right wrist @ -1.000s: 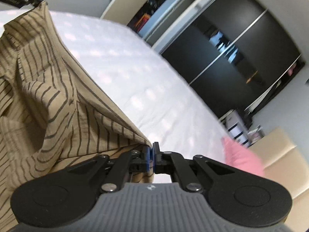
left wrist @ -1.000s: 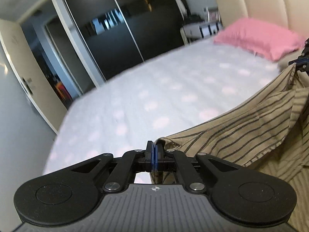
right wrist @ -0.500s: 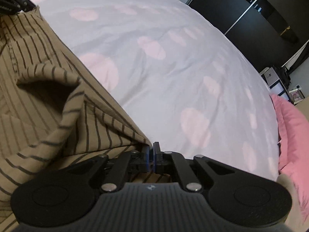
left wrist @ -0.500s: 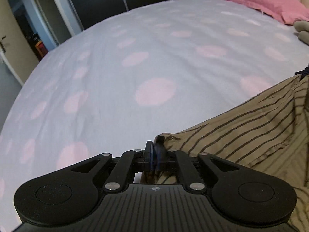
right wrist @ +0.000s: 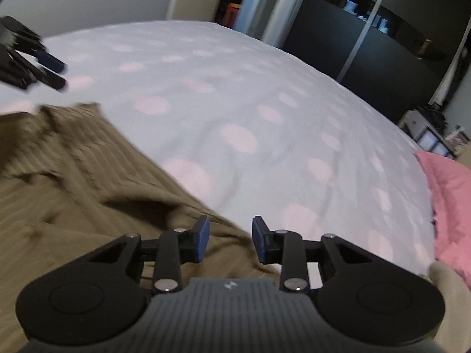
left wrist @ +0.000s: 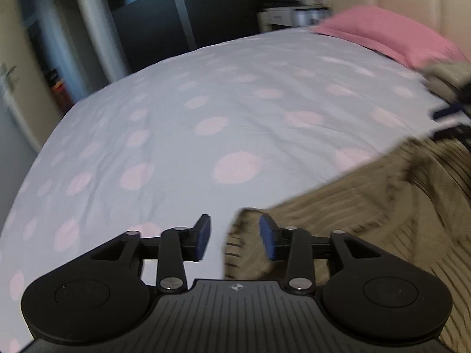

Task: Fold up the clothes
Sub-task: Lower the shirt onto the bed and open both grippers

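We see one striped tan shirt (left wrist: 368,206) lying on the bed (left wrist: 206,103), rumpled. Our two grippers flank it: the left gripper (left wrist: 235,236) and right gripper (right wrist: 230,238) both have jaws opening, a shirt edge lying loose between each pair. One pink pillow (left wrist: 388,33) sits at the bed's head, one dark wardrobe (right wrist: 368,41) beyond.

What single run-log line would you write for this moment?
left gripper: opening, shirt corner between jaws | right gripper: opening, shirt edge between jaws | striped shirt: on bed
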{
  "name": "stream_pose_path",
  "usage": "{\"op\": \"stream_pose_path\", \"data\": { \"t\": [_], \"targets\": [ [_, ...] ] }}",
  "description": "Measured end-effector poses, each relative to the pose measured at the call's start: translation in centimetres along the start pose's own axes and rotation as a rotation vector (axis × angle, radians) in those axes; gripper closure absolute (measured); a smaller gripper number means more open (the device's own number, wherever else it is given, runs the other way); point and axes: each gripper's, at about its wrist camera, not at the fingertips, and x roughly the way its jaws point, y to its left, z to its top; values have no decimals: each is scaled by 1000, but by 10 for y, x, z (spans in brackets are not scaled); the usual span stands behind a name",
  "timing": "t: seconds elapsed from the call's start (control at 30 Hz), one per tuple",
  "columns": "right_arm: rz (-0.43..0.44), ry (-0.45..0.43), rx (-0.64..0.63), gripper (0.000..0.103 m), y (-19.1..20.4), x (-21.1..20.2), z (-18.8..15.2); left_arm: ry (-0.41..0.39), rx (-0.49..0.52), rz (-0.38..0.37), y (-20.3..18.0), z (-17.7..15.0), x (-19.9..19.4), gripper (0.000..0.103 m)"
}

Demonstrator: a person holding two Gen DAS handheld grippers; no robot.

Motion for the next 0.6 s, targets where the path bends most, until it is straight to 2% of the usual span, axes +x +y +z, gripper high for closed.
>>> {"op": "stream_pose_path", "data": {
  "t": [0.1, 0.17, 0.27, 0.3, 0.33, 0.4, 0.43, 0.5, 0.6],
  "targets": [
    [23, 6, -36, 56, 18, -1, 4, 39, 137, -13, -26, -11, 5, 56],
    [27, 22, -41, 56, 26, 4, 4, 66, 193, -3, -38, -19, 16, 55],
    [34, 48, -12, 59, 32, 18, 3, 81, 192, 37, -41, -23, 36, 60],
    [34, 57, -11, 64, 33, 23, 3, 77, 172, 42, -39, -22, 42, 74],
    [31, 63, -12, 81, 34, 26, 4, 72, 149, 45, -35, -20, 47, 85],
    [14, 67, -8, 97, 31, 33, 5, 62, 102, 51, -28, -15, 57, 94],
    [6, 68, -6, 98, 30, 37, 6, 40, 76, 49, -24, -12, 57, 101],
    [-21, 59, 0, 99, 23, 43, 11, 0, -9, 25, -11, -2, 58, 103],
    [-79, 46, 6, 100, 6, 54, 19, -13, -123, 25, 7, 9, 68, 103]
  ]
}}
